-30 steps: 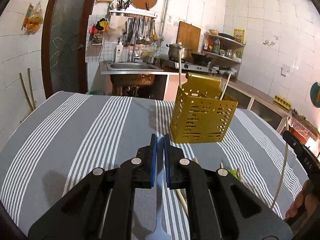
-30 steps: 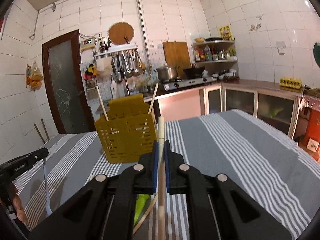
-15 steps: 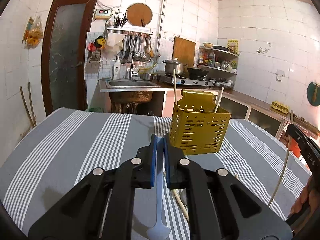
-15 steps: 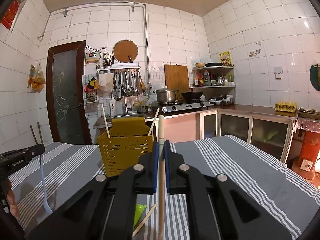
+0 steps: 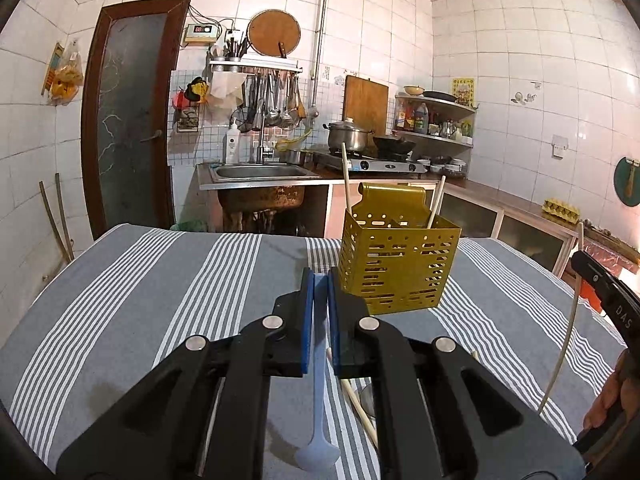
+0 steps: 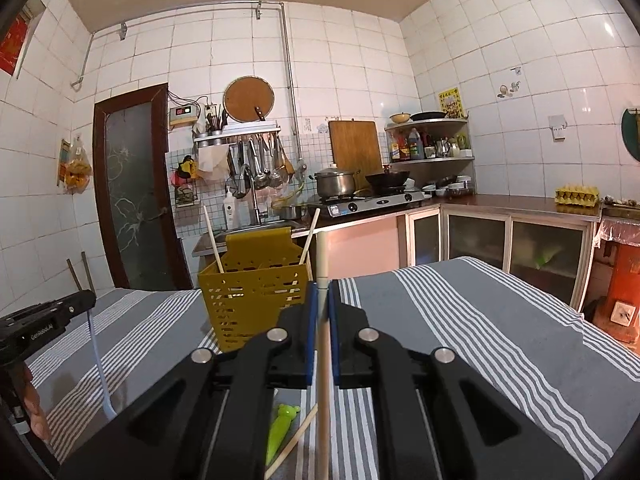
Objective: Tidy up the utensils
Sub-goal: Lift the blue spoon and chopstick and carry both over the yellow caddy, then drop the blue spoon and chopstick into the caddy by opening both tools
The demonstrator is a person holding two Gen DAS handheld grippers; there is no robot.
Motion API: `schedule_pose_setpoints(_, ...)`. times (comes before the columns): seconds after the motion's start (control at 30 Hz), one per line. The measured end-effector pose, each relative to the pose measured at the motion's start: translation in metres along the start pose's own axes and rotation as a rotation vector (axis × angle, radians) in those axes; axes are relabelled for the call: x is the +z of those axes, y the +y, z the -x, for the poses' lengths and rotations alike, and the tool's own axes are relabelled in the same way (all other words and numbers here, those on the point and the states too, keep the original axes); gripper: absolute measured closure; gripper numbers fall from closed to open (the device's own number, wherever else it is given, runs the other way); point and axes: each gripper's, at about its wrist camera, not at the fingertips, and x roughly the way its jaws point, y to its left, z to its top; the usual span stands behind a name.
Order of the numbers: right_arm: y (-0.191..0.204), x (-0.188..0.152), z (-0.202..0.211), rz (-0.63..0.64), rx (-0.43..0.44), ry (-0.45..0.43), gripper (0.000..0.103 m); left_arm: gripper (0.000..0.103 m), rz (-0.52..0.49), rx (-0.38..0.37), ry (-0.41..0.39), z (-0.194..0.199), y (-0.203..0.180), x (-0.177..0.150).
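A yellow perforated utensil basket (image 5: 394, 264) stands on the striped table, with two chopsticks (image 5: 346, 184) upright in it; it also shows in the right wrist view (image 6: 248, 300). My left gripper (image 5: 318, 288) is shut on a pale blue spoon (image 5: 318, 420), bowl hanging down, just left of and before the basket. My right gripper (image 6: 322, 300) is shut on a cream chopstick (image 6: 323, 344) held upright, just right of the basket. Each gripper shows in the other's view: the right one (image 5: 604, 300), the left one (image 6: 44, 316).
The table has a grey cloth with white stripes (image 5: 160, 280). A green utensil (image 6: 282, 428) and loose chopsticks (image 6: 294, 440) lie on it under my grippers. A sink (image 5: 260, 172), stove and shelves line the far wall.
Both grippers have risen and tilted up with their utensils held. The basket now sits lower in both views.
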Motion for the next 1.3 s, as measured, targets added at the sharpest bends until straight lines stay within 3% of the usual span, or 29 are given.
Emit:
schedule_pose_setpoints(0.33, -0.004, 0.044, -0.024, -0.021, 0.028, 0.027, 0.097, 0.097, 0.001, -0.057, -0.009, -0.011, -0.003, 0.049)
schedule_pose_setpoints(0.73, 0.016, 0.126, -0.095, -0.011, 0.037, -0.134, 0.097, 0.097, -0.004, -0.109, -0.168, -0.033, -0.029, 0.146)
schedule_pose_setpoints(0.87, 0.030, 0.153, -0.129, -0.007, 0.030, -0.193, 0.097, 0.097, 0.004, -0.108, -0.179, -0.058, -0.038, 0.175)
schedule_pose_setpoints(1.1, 0.043, 0.165, -0.187, -0.002, 0.010, -0.213, 0.097, 0.097, 0.006, -0.089, -0.163, -0.117, -0.051, 0.182)
schedule_pose_setpoints(1.3, 0.039, 0.131, -0.217, 0.001, 0.012, -0.137, 0.097, 0.097, -0.001, -0.078, -0.088, -0.167, -0.052, 0.152)
